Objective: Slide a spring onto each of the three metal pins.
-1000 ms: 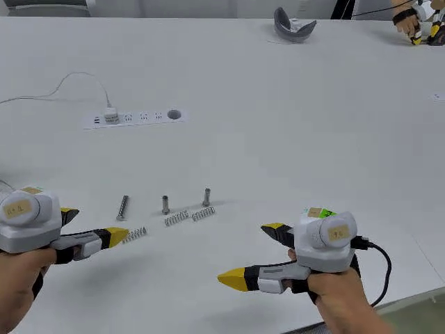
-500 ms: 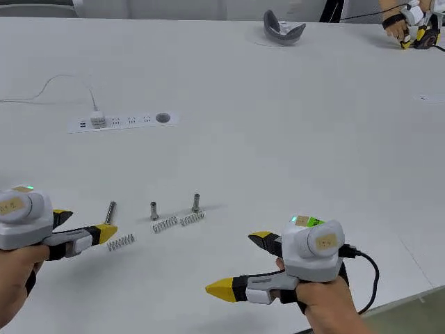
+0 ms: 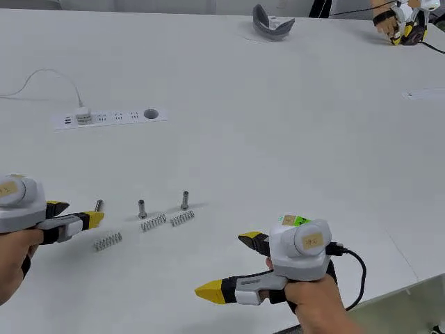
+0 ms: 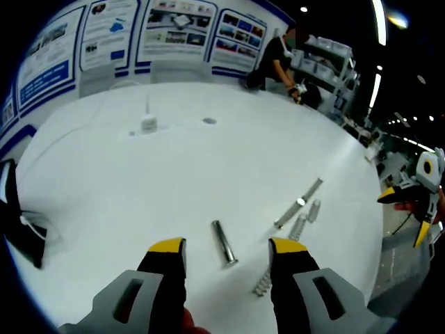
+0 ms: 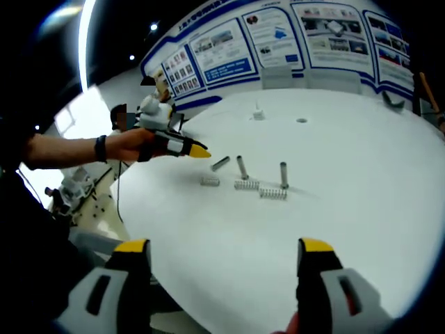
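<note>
On the white table point(image 3: 292, 139): three pins and three springs lie in two short rows near the front left, and no spring is on a pin.
Left gripper point(image 3: 75, 213): one, held in the left hand point(image 3: 14, 257) at the left edge. It points right, low over the table, with its jaws parted wide and nothing between them. Its yellow tip is just beside the left pin; whether they touch cannot be told.
Left pin point(image 3: 98, 205): lies flat and is partly hidden behind that jaw tip. In the left gripper view it lies on the table in line with the gap between the jaws.
Middle pin point(image 3: 142, 208): stands upright and bare.
Right pin point(image 3: 185, 200): stands upright and bare.
Left spring point(image 3: 108, 242): lies on its side in front of the left pin, nearest the front edge and apart from the other two.
Middle spring point(image 3: 154, 222): lies on its side just in front of the middle pin.
Right spring point(image 3: 183, 218): lies on its side near the foot of the right pin, just beside the middle spring.
Right gripper point(image 3: 229, 266): one, held in the right hand point(image 3: 313, 299) over the front of the table. It points left with its jaws spread wide and empty, well apart from the springs.
Power strip point(image 3: 104, 117): one, farther back on the left, with a white plug and cable point(image 3: 42, 75).
Grey object point(image 3: 271, 24): one, at the far edge.
</note>
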Tool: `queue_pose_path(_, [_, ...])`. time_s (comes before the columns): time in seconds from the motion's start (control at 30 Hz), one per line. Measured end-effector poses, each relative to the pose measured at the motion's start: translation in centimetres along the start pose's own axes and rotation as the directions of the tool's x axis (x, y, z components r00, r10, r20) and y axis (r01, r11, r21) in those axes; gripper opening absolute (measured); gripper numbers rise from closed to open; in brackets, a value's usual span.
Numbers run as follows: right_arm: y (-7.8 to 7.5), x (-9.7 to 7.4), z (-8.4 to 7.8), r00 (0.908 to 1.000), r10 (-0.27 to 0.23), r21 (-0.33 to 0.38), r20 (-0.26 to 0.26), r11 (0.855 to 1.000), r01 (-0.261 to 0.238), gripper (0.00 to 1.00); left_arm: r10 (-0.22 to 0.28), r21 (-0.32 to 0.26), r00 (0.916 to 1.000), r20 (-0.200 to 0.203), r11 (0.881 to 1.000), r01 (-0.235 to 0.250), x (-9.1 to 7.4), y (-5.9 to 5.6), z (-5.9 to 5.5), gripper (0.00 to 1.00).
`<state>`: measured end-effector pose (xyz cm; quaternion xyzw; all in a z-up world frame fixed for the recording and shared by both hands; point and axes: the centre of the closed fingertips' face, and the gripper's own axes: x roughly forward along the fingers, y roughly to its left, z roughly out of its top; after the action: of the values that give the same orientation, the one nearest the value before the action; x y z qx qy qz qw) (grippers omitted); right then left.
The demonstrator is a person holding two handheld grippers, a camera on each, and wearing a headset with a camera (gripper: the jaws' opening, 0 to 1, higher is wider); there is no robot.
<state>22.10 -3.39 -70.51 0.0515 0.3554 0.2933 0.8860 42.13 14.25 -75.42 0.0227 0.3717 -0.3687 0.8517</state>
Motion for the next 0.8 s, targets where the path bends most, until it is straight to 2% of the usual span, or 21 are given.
queue_pose_path(0.13, [0.1, 0.0, -0.1, 1.0, 0.0, 0.002, 0.0, 1.0, 0.0, 0.88, 0.006, -0.017, 1.0, -0.004, 1.0, -0.006, 1.1, 0.5, 0.1, 0.42])
queue_pose_path(0.23, [0.1, 0.0, -0.2, 1.0, 0.0, 0.004, -0.001, 1.0, 0.0, 0.88, 0.006, -0.069, 1.0, -0.005, 0.998, -0.006, 1.9, 0.6, 0.1, 0.39])
queue_pose_path(0.37, [0.1, 0.0, -0.3, 1.0, -0.001, 0.008, -0.001, 1.0, 0.001, 0.88, 0.023, -0.103, 0.9997, -0.001, 0.994, -0.023, 2.5, 1.0, 0.2, 0.3])
queue_pose_path(0.53, [0.2, 0.0, -0.6, 1.0, 0.002, 0.004, -0.009, 1.0, -0.002, 0.87, 0.047, -0.134, 0.9986, -0.022, 0.99, -0.05, 3.5, 1.3, -0.3, 0.21])
queue_pose_path(0.67, [0.1, 0.0, -0.8, 0.9999, 0.002, 0.009, -0.012, 1.0, -0.002, 0.87, 0.058, -0.136, 0.9974, -0.043, 0.989, -0.064, 4.1, 1.2, -0.8, 0.17])
queue_pose_path(0.8, [0.1, -0.1, -0.9, 0.9999, 0.003, 0.013, -0.011, 1.0, -0.003, 0.87, 0.062, -0.107, 0.9964, -0.058, 0.992, -0.068, 4.5, 0.9, -0.9, 0.14])
